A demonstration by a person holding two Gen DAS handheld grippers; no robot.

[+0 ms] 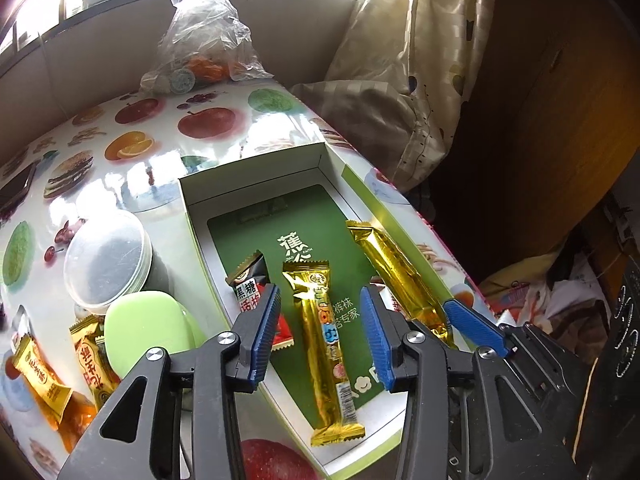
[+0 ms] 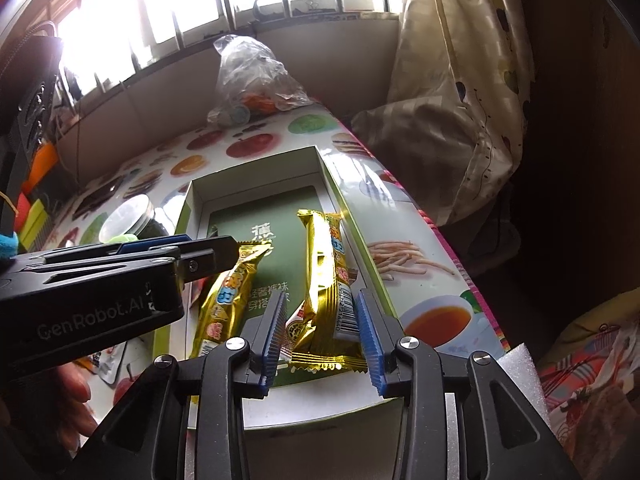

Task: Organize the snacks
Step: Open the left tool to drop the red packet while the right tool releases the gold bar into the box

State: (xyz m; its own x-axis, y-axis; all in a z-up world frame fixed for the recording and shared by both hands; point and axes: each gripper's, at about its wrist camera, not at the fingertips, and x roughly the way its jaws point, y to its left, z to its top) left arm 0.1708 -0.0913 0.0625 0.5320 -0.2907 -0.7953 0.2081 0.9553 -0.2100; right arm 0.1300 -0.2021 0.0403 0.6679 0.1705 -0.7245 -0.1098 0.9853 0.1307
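Observation:
An open white box (image 1: 248, 168) with a green card on its floor sits on the fruit-print table. My left gripper (image 1: 320, 290) stands open astride a long gold snack bar (image 1: 324, 344) lying flat in the box; the pads are clear of it. A black and red packet (image 1: 256, 292) lies just left of it. My right gripper (image 2: 321, 294) is open around the near end of a second gold bar (image 2: 324, 272), which rests along the box's right side on a small packet (image 2: 300, 326). In the left wrist view that bar (image 1: 400, 276) ends beside a blue right-gripper finger (image 1: 472, 324).
Left of the box stand a clear-lidded jar (image 1: 108, 260) and a pale green lid (image 1: 148, 328), with two orange-gold snack packets (image 1: 40, 380) at the near left. A plastic bag (image 1: 204, 44) sits at the table's far end. A curtain (image 1: 420, 60) hangs past the right edge.

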